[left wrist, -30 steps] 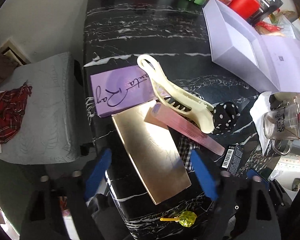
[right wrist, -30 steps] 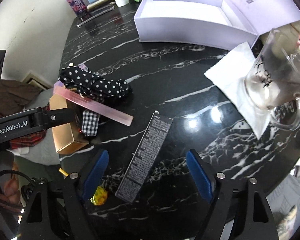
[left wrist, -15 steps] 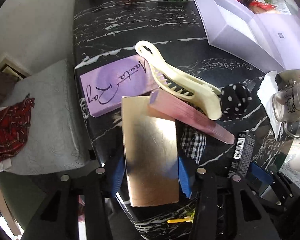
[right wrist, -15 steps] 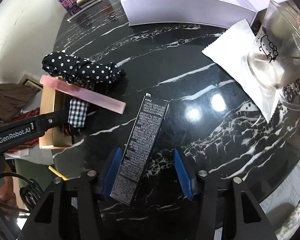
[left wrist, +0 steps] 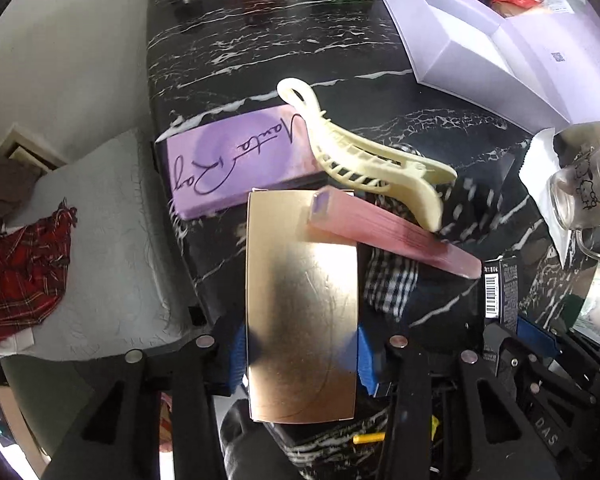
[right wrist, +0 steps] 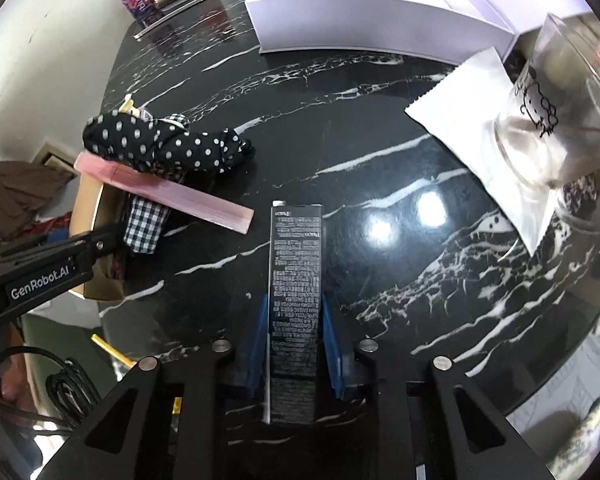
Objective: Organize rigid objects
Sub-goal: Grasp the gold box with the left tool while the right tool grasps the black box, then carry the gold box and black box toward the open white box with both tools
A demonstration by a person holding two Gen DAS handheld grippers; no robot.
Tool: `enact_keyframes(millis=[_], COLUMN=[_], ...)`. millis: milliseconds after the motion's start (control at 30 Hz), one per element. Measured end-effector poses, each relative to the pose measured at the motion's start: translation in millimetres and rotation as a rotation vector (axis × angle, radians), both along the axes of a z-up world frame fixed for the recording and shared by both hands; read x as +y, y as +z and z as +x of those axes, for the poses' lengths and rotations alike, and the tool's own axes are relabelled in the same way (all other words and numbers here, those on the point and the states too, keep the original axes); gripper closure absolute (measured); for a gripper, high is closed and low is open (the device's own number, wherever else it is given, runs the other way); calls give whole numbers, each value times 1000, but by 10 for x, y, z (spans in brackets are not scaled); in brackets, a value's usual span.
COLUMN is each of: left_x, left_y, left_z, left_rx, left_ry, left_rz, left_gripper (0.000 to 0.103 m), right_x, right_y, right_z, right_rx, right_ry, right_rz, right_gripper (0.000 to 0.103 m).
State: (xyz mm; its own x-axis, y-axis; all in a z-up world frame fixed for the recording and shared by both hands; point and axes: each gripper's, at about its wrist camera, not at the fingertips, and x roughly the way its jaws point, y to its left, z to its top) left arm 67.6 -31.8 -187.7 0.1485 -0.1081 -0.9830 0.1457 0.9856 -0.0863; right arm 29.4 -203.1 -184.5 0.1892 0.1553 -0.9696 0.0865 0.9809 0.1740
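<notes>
Gaping white box (right wrist: pixel 380 8) (nothing visible inside)

table: black marble top (right wrist: pixel 380 128) with white veins
glass mug: clear, cartoon cat print (right wrist: pixel 556 132), lying on its side at the right edge
white packet: flat sachet (right wrist: pixel 472 120) under the mug
red plaid cloth: crumpled (left wrist: pixel 16 276) on a grey cushion (left wrist: pixel 108 240) beside the table
wall: white (left wrist: pixel 60 60)
</notes>
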Motion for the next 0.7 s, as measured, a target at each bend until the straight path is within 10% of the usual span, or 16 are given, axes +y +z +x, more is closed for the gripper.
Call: enact_keyframes(millis=[700], left_x=[127], left_y=[643], left_z=[-180], left_rx=[-44], left_ry=[28], left_rz=[-55], left_gripper=[60], right_x=[-108], right_y=[626], right_z=[-167], right_rx=[-37], right_ry=[70], right_rz=[2], right_gripper=[78])
